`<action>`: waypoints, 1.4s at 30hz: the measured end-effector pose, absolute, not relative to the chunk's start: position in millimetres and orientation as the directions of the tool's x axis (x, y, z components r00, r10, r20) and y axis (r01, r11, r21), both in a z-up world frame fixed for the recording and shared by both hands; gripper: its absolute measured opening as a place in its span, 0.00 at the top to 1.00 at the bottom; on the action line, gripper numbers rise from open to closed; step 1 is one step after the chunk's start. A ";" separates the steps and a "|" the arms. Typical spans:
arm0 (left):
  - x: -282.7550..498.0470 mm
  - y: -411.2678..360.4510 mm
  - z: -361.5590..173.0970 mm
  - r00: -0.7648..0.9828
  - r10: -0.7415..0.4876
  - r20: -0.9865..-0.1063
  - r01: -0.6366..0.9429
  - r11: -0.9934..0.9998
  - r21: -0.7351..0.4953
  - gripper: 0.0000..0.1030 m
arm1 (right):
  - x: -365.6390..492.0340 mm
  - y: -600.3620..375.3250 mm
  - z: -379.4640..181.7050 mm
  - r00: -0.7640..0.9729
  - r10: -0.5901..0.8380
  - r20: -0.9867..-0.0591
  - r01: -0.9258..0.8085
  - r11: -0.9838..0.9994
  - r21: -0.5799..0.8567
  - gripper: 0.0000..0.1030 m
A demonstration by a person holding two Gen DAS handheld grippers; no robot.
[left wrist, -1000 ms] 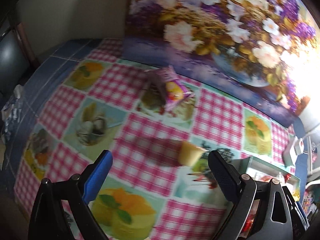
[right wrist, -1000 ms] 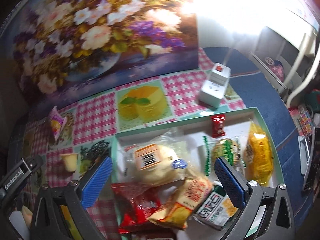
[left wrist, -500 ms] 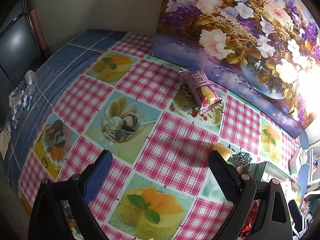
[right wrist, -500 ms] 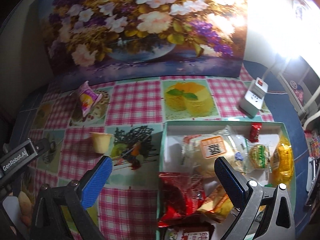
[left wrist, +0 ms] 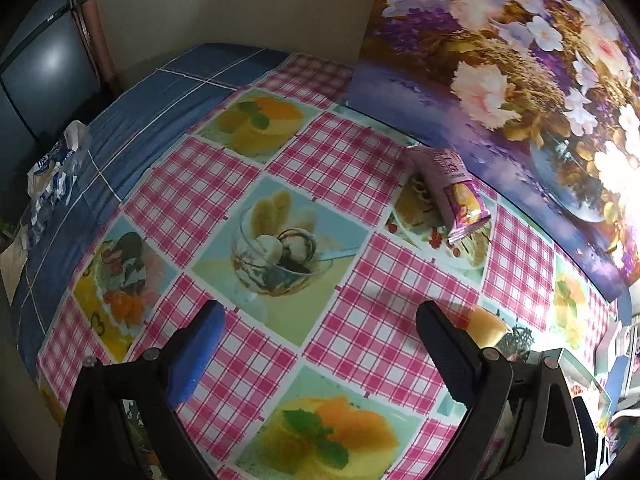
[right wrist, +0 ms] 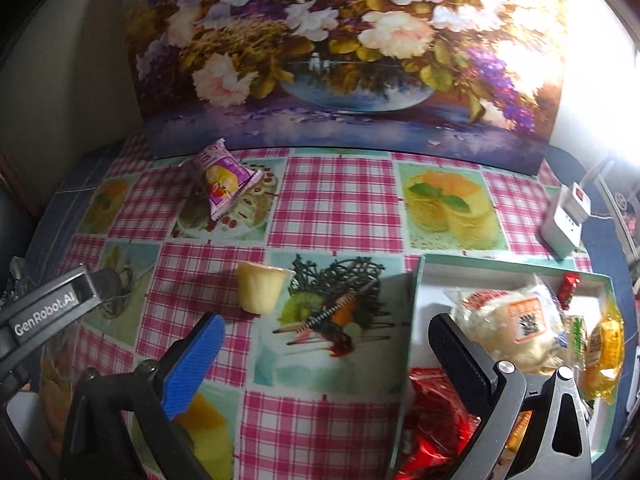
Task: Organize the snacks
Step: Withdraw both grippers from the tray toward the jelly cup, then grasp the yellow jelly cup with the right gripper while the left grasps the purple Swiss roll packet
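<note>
A yellow jelly cup [right wrist: 262, 287] lies on its side on the checked tablecloth, just ahead of my open, empty right gripper [right wrist: 324, 344]. In the left wrist view the jelly cup [left wrist: 486, 326] shows just beyond the right finger of my open, empty left gripper [left wrist: 320, 332]. A purple snack packet [right wrist: 222, 178] lies farther back near the flower picture; it also shows in the left wrist view [left wrist: 452, 188]. A teal-rimmed tray [right wrist: 424, 292] at the right holds a wrapped white bun [right wrist: 508, 328], a yellow pack [right wrist: 608, 352], red packets [right wrist: 436, 428] and other snacks.
A flower painting [right wrist: 340, 52] stands along the table's back edge. A white power strip [right wrist: 566, 220] sits behind the tray. The left gripper's body [right wrist: 44, 308] enters the right wrist view at left. A crumpled wrapper [left wrist: 56, 160] lies on the blue cloth at far left.
Both views have swung left. The right gripper has moved from over the tray to the tablecloth near the jelly cup. The left gripper has shifted left of the cup.
</note>
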State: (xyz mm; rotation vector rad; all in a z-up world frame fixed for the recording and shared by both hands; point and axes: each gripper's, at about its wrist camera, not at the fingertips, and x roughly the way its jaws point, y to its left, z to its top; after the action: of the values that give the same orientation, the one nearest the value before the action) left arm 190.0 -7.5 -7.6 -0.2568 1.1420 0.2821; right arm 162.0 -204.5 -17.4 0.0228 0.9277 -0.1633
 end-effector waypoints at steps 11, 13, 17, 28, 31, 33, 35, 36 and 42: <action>202.1 4.0 -19.9 0.383 0.104 -0.918 -0.400 0.914 -0.063 0.07 | 187.2 -186.0 -29.3 0.615 -0.100 -0.782 0.113 0.993 -0.039 0.00; 203.2 4.5 -21.2 0.382 0.109 -0.918 -0.406 0.912 -0.060 0.07 | 190.7 -186.4 -31.4 0.618 -0.094 -0.781 0.116 0.993 -0.028 0.00; 204.7 7.1 -23.0 0.384 0.123 -0.915 -0.427 0.902 -0.058 0.07 | 196.4 -184.2 -36.0 0.619 -0.078 -0.782 0.102 0.995 -0.018 0.00; 212.8 16.5 -31.6 0.380 0.137 -0.915 -0.459 0.887 -0.058 0.07 | 209.4 -183.2 -51.5 0.613 0.003 -0.790 0.068 0.996 0.057 0.07; 215.0 18.0 -34.3 0.379 0.135 -0.915 -0.459 0.886 -0.060 0.07 | 213.6 -187.5 -55.3 0.612 0.040 -0.790 0.068 0.992 0.103 0.14; 216.3 17.8 -35.2 0.381 0.136 -0.914 -0.457 0.887 -0.058 0.07 | 216.8 -191.3 -57.5 0.613 0.062 -0.788 0.071 0.989 0.133 0.18; 218.2 17.2 -36.1 0.384 0.135 -0.914 -0.454 0.889 -0.059 0.07 | 220.1 -195.1 -59.6 0.615 0.074 -0.785 0.076 0.985 0.153 0.22; 219.4 16.3 -36.4 0.386 0.132 -0.913 -0.450 0.891 -0.062 0.07 | 221.2 -196.9 -60.7 0.614 0.077 -0.785 0.079 0.984 0.159 0.24; 226.1 4.3 -38.9 0.394 0.116 -0.912 -0.413 0.909 -0.062 0.07 | 225.2 -203.5 -68.9 0.593 0.111 -0.797 0.092 0.975 0.204 0.42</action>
State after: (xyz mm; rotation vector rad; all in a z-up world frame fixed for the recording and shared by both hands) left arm 226.1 4.3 -38.9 -0.2994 1.1200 0.3421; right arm 225.2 -203.5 -68.9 0.2344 0.9381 0.0108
